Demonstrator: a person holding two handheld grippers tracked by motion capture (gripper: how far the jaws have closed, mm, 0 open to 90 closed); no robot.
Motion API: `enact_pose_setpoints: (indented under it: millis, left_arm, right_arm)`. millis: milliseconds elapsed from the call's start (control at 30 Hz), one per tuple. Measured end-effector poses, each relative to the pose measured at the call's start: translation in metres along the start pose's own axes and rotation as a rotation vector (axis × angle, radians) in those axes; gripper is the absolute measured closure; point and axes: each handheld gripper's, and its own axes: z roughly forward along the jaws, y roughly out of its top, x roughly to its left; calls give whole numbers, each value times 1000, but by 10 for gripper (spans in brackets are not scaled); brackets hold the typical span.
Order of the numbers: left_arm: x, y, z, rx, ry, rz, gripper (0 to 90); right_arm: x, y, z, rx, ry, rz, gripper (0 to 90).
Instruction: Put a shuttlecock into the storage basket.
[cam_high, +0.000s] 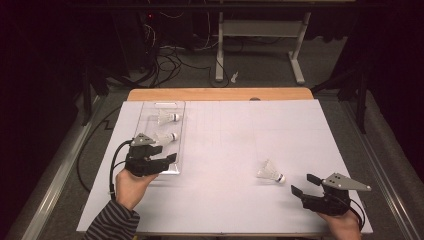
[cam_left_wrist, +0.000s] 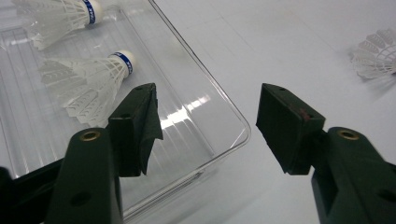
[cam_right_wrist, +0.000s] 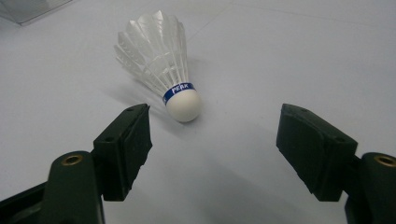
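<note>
Two white feathered shuttlecocks with blue-banded cork tips (cam_high: 166, 128) already lie in the clear plastic tray (cam_high: 181, 131) at your left. One more white shuttlecock (cam_right_wrist: 161, 64) lies on the white table (cam_high: 235, 135), just ahead of your right gripper (cam_right_wrist: 212, 135), whose jaws stand wide and empty. Your left gripper (cam_left_wrist: 205, 116) hovers spread and empty over the tray's near corner. In my judgement one pick and placement remains.

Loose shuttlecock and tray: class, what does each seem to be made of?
Loose shuttlecock: white, ribbed, translucent skirt, probably plastic; smooth matte white cap, possibly foam or cork, with a blue band. Tray: clear, glossy ridged plastic, judging by the reflections.
</note>
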Motion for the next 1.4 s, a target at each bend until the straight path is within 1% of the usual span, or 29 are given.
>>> enact_pose_setpoints:
  millis: [100, 133, 167, 233, 467, 567, 733, 900, 1067, 1233, 1300, 1367, 1400]
  left_arm:
    - [0, -3, -2, -8, 3, 3, 395]
    - [0, -4, -4, -14, 2, -3, 395]
    - [1, -5, -4, -16, 2, 2, 394]
    - [1, -7, -5, -21, 2, -6, 394]
    - [2, -15, -7, -22, 7, -15, 393]
    - [2, -18, -8, -29, 8, -19, 392]
    - [0, -21, -9, -30, 8, -12, 391]
    - [-1, -25, -9, -32, 8, -13, 391]
    - [-3, -29, -9, -33, 11, -6, 390]
    - [-6, -31, -10, -35, 4, -2, 389]
    - [-8, -32, -9, -42, 5, 5, 386]
    - [-10, -34, -9, -51, 13, 14, 382]
    - [-11, -34, -9, -54, 11, 11, 384]
  right_arm:
    - [0, 0, 0, 1, 0, 0, 268]
    - [0, 0, 0, 1, 0, 1, 268]
    - [0, 0, 1, 1, 0, 2, 269]
    - [0, 1, 1, 1, 0, 0, 268]
    - [0, 1, 2, 3, 1, 2, 268]
    - [0, 1, 1, 2, -2, 9, 268]
    - [0, 1, 1, 0, -2, 7, 268]
    - [0, 1, 1, 0, -2, 5, 268]
    - [-1, 0, 0, -3, -4, 11, 268]
    - [-1, 1, 1, 2, -3, 12, 268]
    - [-1, 1, 1, 1, -4, 13, 268]
    - [-1, 1, 1, -2, -4, 11, 268]
    - [0, 1, 1, -1, -4, 10, 268]
